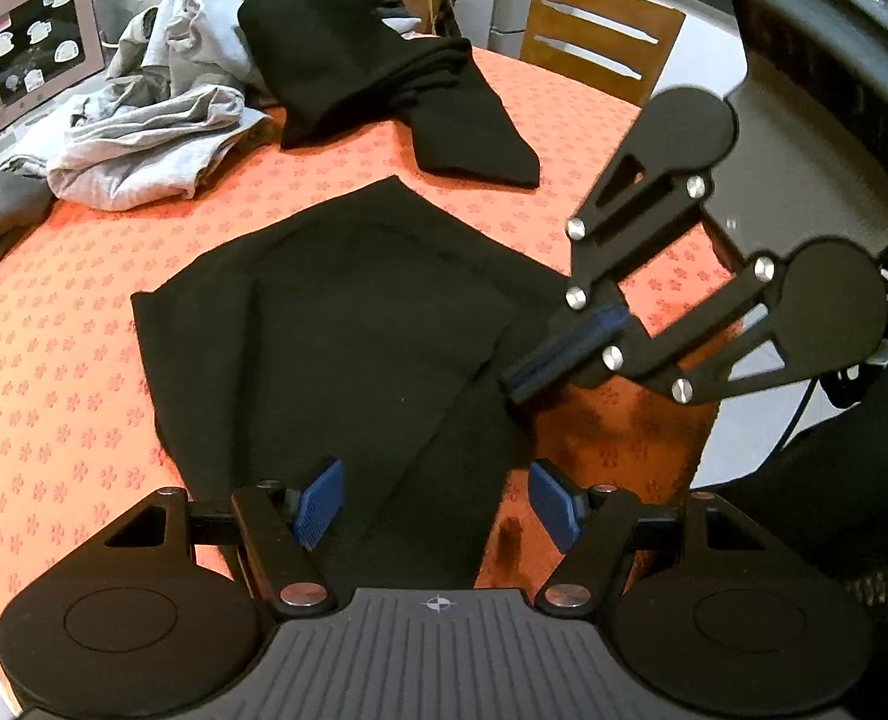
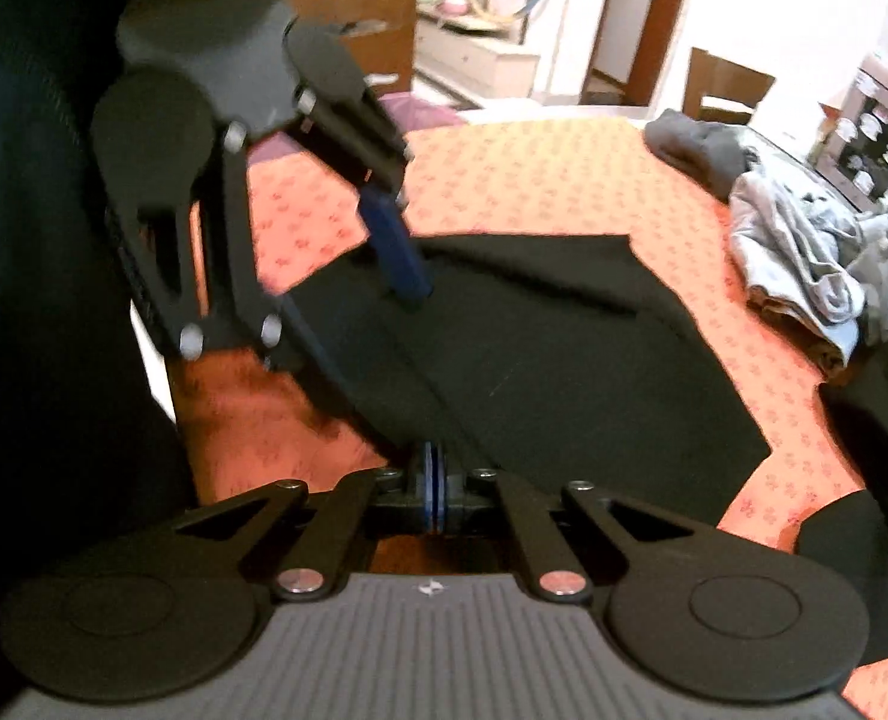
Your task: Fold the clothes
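Observation:
A black garment (image 1: 348,324) lies partly folded on the orange flower-patterned tablecloth (image 1: 54,372); it also shows in the right wrist view (image 2: 564,360). My left gripper (image 1: 435,501) is open, its blue pads (image 1: 318,501) astride the garment's near edge. It also shows in the right wrist view (image 2: 402,258), above the cloth's left part. My right gripper (image 1: 564,354) is shut on the garment's right edge. In its own view its pads (image 2: 434,480) are pressed together on the black cloth.
A second black garment (image 1: 396,90) lies at the back of the table. A heap of grey clothes (image 1: 162,126) sits back left; it also shows in the right wrist view (image 2: 804,252). A dark grey piece (image 2: 696,144) lies beyond. Wooden chairs (image 1: 600,54) stand behind the table.

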Demonstrator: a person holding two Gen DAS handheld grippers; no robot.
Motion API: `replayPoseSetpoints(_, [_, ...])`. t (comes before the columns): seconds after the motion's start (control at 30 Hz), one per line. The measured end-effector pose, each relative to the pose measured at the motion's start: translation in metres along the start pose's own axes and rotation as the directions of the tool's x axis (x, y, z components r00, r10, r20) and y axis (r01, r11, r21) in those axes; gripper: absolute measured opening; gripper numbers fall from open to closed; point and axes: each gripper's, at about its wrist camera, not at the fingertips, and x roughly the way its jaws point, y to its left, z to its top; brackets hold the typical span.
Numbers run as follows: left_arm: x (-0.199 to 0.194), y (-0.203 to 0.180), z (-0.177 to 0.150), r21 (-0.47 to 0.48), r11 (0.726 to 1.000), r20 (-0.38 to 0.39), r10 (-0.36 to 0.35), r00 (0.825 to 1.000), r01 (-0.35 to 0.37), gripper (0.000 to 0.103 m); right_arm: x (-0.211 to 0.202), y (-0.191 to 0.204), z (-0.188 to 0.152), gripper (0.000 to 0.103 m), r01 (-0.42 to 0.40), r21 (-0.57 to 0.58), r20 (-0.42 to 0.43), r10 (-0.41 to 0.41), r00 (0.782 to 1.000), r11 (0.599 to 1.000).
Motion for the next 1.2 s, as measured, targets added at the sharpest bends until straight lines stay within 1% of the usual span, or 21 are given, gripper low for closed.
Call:
replayPoseSetpoints(0.03, [0.001,0.000,0.001,0.001,1.000,0.007,0.000,1.000,0.000,0.064,-0.001,-0.002,0.002,0.002,0.009,0.009,0.010,-0.009,1.000,1.000])
replayPoseSetpoints(0.1, [0.001,-0.001,0.004,-0.003,1.000,0.036,0.010,0.999,-0.010,0.056,-0.002,-0.005,0.007,0.002,0.024,0.027,0.027,-0.024,0.999,0.999])
replayPoseSetpoints(0.2, [0.003,0.001,0.009,-0.037,0.999,0.062,0.042,0.997,-0.040,0.047,-0.003,-0.007,0.010,0.002,0.037,0.045,0.039,-0.039,0.998,0.998])
replayPoseSetpoints(0.23, [0.003,0.001,0.011,-0.045,0.998,0.067,0.052,0.996,-0.049,0.046,-0.003,-0.007,0.011,0.002,0.043,0.052,0.041,-0.045,0.998,0.998])
replayPoseSetpoints(0.37, [0.002,0.002,0.011,-0.049,0.998,0.076,0.051,0.996,-0.048,0.039,-0.003,-0.013,0.013,0.002,0.067,0.115,0.056,-0.073,0.996,0.991])
replayPoseSetpoints(0.4, [0.002,0.002,0.011,-0.048,0.998,0.075,0.049,0.996,-0.046,0.034,-0.004,-0.014,0.013,0.002,0.075,0.131,0.060,-0.083,0.995,0.989])
replayPoseSetpoints(0.43, [0.002,0.003,0.010,-0.051,0.998,0.071,0.051,0.996,-0.047,0.025,-0.003,-0.015,0.012,0.002,0.088,0.150,0.061,-0.098,0.993,0.985])
replayPoseSetpoints(0.5, [0.004,0.005,0.009,-0.063,0.996,0.064,0.061,0.996,-0.057,0.014,0.000,-0.017,0.012,0.002,0.118,0.190,0.061,-0.132,0.989,0.975])
replayPoseSetpoints(0.53, [0.005,0.008,0.008,-0.078,0.995,0.063,0.071,0.995,-0.066,0.011,0.001,-0.018,0.011,0.002,0.140,0.211,0.055,-0.154,0.987,0.967])
replayPoseSetpoints(0.63, [0.006,0.017,0.010,-0.123,0.988,0.061,0.097,0.993,-0.089,0.009,0.003,-0.020,0.006,0.003,0.215,0.296,0.022,-0.232,0.973,0.931])
replayPoseSetpoints(0.67, [0.006,0.020,0.011,-0.139,0.986,0.061,0.104,0.993,-0.095,0.009,0.000,-0.021,0.002,0.003,0.228,0.333,0.016,-0.247,0.969,0.915])
replayPoseSetpoints(0.73, [0.005,0.027,0.013,-0.173,0.981,0.062,0.095,0.993,-0.083,0.009,-0.007,-0.022,-0.004,0.003,0.247,0.404,0.003,-0.272,0.962,0.881])
replayPoseSetpoints(0.83, [0.006,0.038,0.016,-0.233,0.971,0.064,0.064,0.996,-0.048,0.009,-0.014,-0.020,-0.018,0.005,0.250,0.494,-0.026,-0.273,0.962,0.833])
replayPoseSetpoints(0.93, [0.008,0.048,0.017,-0.284,0.959,0.063,0.022,0.998,-0.003,0.009,-0.021,-0.017,-0.033,0.005,0.252,0.578,-0.055,-0.271,0.961,0.776])
replayPoseSetpoints(1.03, [0.009,0.054,0.018,-0.301,0.953,0.063,-0.022,0.998,0.040,0.009,-0.023,-0.011,-0.045,0.009,0.262,0.642,-0.072,-0.284,0.956,0.720])
replayPoseSetpoints(1.13, [0.008,0.057,0.018,-0.295,0.953,0.064,-0.055,0.996,0.072,0.009,-0.021,-0.002,-0.051,0.011,0.308,0.646,-0.104,-0.318,0.942,0.699])
replayPoseSetpoints(1.2, [0.007,0.057,0.019,-0.281,0.956,0.060,-0.066,0.996,0.080,0.009,-0.017,0.004,-0.052,0.017,0.349,0.619,-0.126,-0.350,0.928,0.703])
